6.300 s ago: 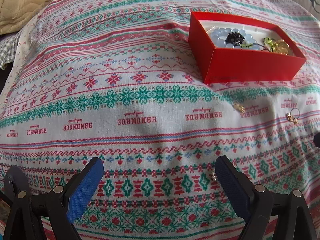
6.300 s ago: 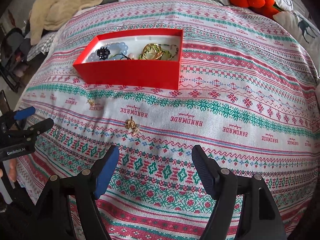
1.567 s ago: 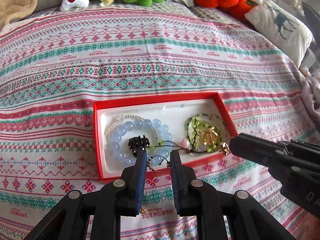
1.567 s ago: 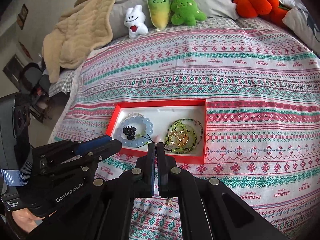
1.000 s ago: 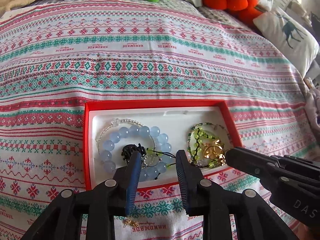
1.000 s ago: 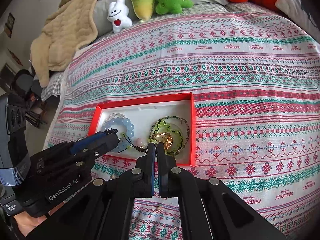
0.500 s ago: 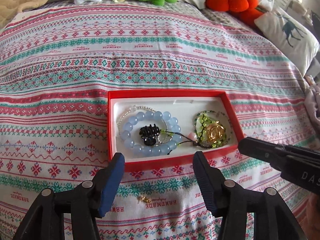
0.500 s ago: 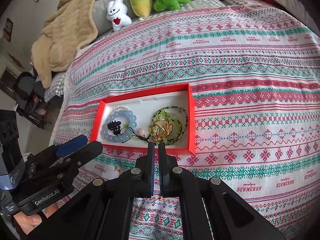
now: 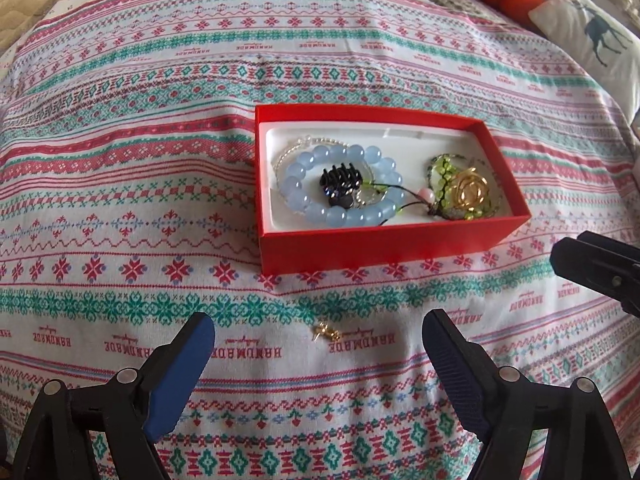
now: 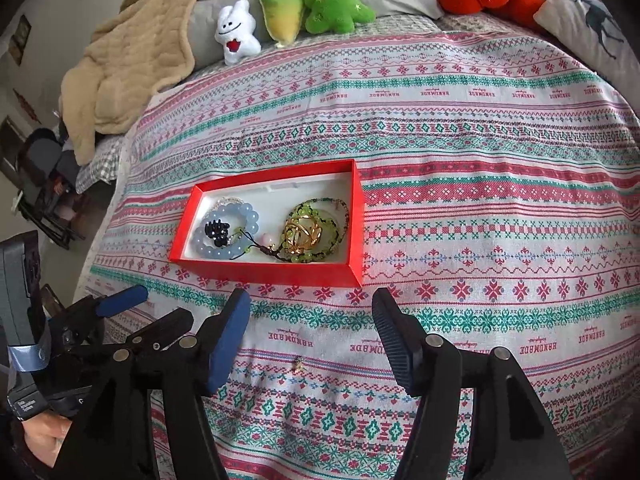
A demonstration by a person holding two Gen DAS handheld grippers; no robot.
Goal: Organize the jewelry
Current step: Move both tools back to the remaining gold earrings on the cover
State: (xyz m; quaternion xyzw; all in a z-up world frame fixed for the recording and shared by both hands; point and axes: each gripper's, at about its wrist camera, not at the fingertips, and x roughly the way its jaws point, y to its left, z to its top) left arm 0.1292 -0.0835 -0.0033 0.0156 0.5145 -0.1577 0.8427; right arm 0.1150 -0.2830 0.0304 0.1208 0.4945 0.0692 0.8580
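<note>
Red box (image 9: pixel 384 248) holds blue bead bracelet (image 9: pixel 340 188), green strand, gold piece. Gold earring (image 9: pixel 326 333) left on bedspread (image 9: pixel 160 160), near box. Left gripper (image 9: pixel 318 344), right gripper (image 10: pixel 310 320): jaws just opened wide, nothing between

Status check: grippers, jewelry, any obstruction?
Left gripper and right gripper have just been opening, nothing between the jaws. Red box holds bracelets; gold earring loose on the bedspread. Nothing in the way.
</note>
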